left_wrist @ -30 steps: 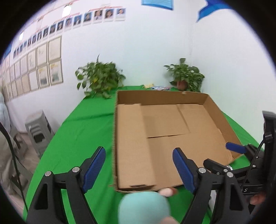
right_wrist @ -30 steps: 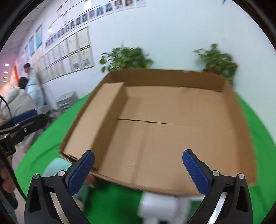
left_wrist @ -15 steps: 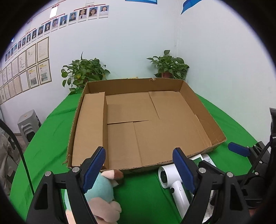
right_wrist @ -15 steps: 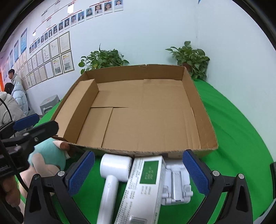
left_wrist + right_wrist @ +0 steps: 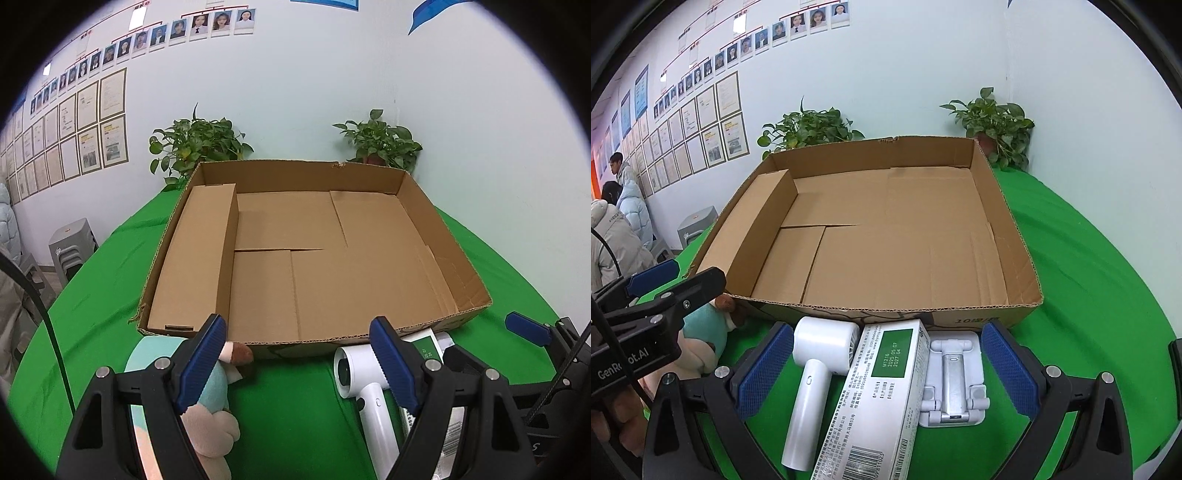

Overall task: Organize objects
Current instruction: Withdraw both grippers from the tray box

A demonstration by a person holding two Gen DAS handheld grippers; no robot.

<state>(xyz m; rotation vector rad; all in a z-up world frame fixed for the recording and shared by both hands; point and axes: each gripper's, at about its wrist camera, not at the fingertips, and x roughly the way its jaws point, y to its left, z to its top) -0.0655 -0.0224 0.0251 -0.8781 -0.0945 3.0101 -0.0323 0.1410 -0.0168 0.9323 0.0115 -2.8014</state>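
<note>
Right wrist view: cardboard box (image 5: 886, 236) fills frame centre on the table (image 5: 1100, 295). Along its near wall, lower frame, left to right: plush toy (image 5: 709, 328), handheld fan (image 5: 820, 362), carton (image 5: 882, 398), folding stand (image 5: 953, 380). Carton overlaps the stand's left edge. Two potted plants (image 5: 809, 129) (image 5: 997, 127) behind the box's far corners, against the wall.

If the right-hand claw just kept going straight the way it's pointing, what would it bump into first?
Probably the long green-and-white box lying between the open fingers of the right gripper, with the white hair dryer beside it. Past them stands the cardboard tray's near wall. Depth is uncertain.
</note>
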